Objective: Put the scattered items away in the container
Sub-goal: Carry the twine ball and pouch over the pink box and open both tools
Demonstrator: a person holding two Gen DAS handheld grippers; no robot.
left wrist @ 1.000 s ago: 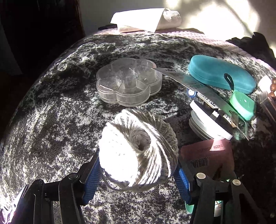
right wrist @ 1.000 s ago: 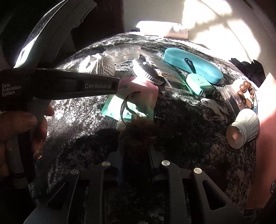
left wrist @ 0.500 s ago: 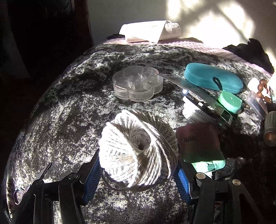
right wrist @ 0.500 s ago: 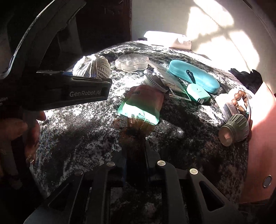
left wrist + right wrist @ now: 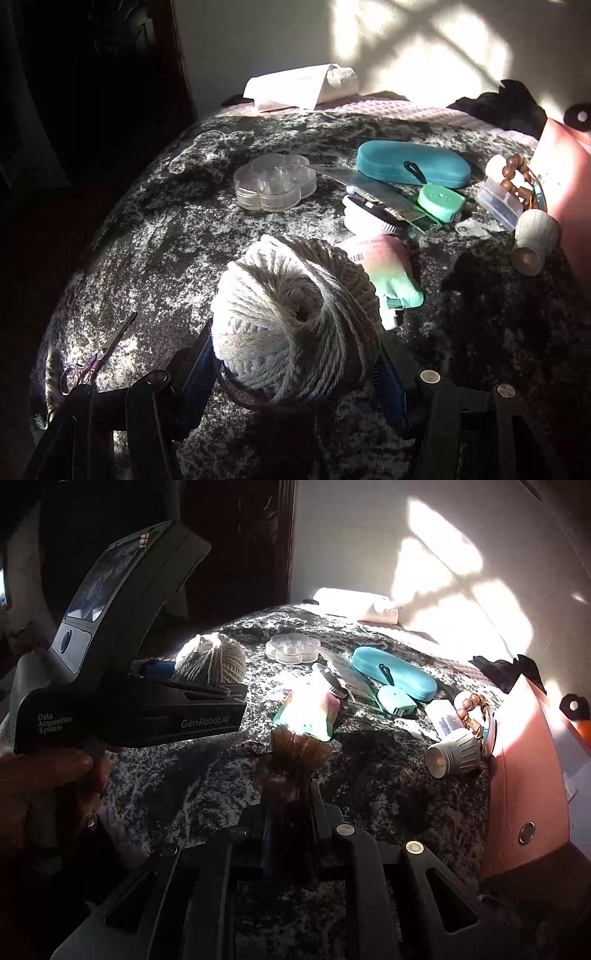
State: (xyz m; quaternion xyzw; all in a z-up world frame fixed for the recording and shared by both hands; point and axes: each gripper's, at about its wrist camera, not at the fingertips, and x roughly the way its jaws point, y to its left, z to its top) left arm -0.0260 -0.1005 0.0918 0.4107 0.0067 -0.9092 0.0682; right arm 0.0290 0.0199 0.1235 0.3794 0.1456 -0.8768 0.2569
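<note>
While lifted, twine ball [image 5: 295,325] between clenched left tongs [image 5: 295,365] (right tongs [image 5: 290,812] pinching brown pouch [image 5: 295,757]).

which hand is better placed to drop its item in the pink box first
Right, probably. The pink box sits at the right edge, nearer the right gripper, shut on a brown tuft. The left gripper holds the ball of string farther left.

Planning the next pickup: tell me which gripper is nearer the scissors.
Left. The left gripper, shut on the ball of twine, hangs just beside the scissors. The right gripper is farther right; its view doesn't show them.
</note>
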